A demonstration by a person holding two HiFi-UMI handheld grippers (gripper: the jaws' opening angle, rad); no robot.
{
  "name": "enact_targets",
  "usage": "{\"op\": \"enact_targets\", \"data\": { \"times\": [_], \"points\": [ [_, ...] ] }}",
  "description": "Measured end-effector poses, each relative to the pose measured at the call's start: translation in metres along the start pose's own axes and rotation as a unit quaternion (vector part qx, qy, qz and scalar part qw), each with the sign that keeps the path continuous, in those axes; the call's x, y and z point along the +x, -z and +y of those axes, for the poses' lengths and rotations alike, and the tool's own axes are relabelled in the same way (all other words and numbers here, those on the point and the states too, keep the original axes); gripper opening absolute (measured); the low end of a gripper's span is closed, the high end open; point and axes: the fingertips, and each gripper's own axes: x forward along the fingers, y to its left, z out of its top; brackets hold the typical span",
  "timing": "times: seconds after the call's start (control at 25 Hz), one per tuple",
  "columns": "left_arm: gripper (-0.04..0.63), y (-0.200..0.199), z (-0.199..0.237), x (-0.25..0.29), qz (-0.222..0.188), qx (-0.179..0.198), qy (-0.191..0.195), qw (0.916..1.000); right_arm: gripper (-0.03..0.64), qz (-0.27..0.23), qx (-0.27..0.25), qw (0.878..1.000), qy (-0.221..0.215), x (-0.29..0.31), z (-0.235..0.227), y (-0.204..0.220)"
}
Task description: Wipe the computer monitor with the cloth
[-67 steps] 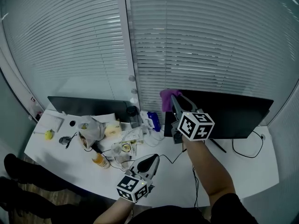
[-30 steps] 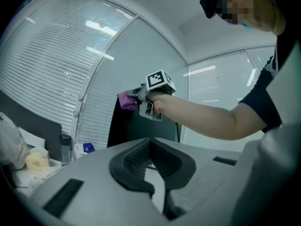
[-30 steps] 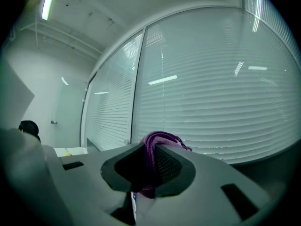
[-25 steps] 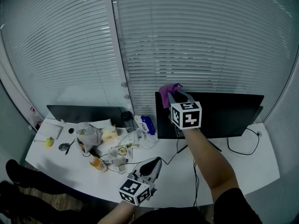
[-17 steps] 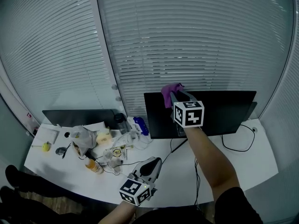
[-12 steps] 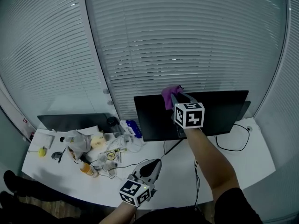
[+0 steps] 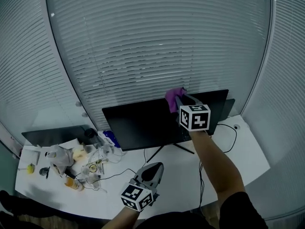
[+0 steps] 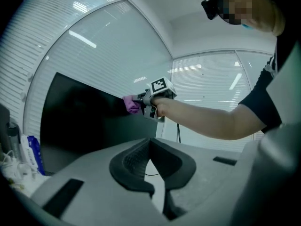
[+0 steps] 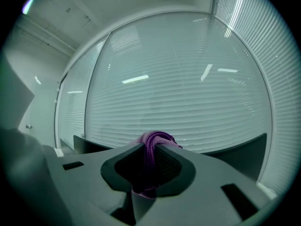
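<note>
No readable text, blue packet (image 7: 108,138) print (too small)

Left gripper view: own jaws closed and empty; monitor and second gripper beyond.

The left gripper (image 8: 149,144) fills the lower frame; its two dark ribbed pads (image 8: 131,161) meet at the tips with nothing between them. Beyond it stands the computer monitor (image 8: 84,126), screen dark, seen at an angle. At the monitor's upper edge the right gripper (image 8: 139,98), marker cube on top, carries a purple cloth (image 8: 132,104) at its tip; contact with the screen cannot be confirmed from this angle. A bare forearm (image 8: 202,119) runs from that gripper to a dark sleeve (image 8: 265,95) at right. Closed blinds (image 8: 211,84) form the background. A blue-and-white packet (image 8: 33,152) sits at far left.
</note>
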Motion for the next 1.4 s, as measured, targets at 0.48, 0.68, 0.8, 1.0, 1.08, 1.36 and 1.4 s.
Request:
{"op": "enact_targets", "data": {
  "times": [0.48,0.68,0.8,1.0,1.08,1.36,1.4],
  "points": [
    [0.005,0.018,-0.066,0.091,0.033,0.007,0.026,0.9991,0.075,-0.017,0.024,0.998,0.05,-0.054,-0.162,-0.009],
    [0.005,0.027,-0.087,0.121,0.043,0.011,0.03,0.9986,0.075,-0.029,0.037,0.997,0.062,-0.072,-0.212,-0.008],
    [0.005,0.032,-0.103,0.14,0.047,0.013,0.036,0.9981,0.075,-0.035,0.044,0.996,0.067,-0.083,-0.239,-0.005],
    [0.005,0.037,-0.124,0.169,0.052,0.012,0.044,0.9976,0.075,-0.039,0.047,0.996,0.065,-0.093,-0.27,-0.005],
    [0.005,0.04,-0.13,0.179,0.055,0.011,0.046,0.9974,0.075,-0.036,0.051,0.996,0.063,-0.095,-0.282,-0.001],
    [0.005,0.051,-0.152,0.199,0.069,0.011,0.049,0.9964,0.075,-0.036,0.063,0.997,0.035,-0.102,-0.296,0.015],
    [0.005,0.051,-0.153,0.201,0.07,0.011,0.048,0.9963,0.075,-0.038,0.064,0.997,0.031,-0.102,-0.296,0.015]
  ]
}}
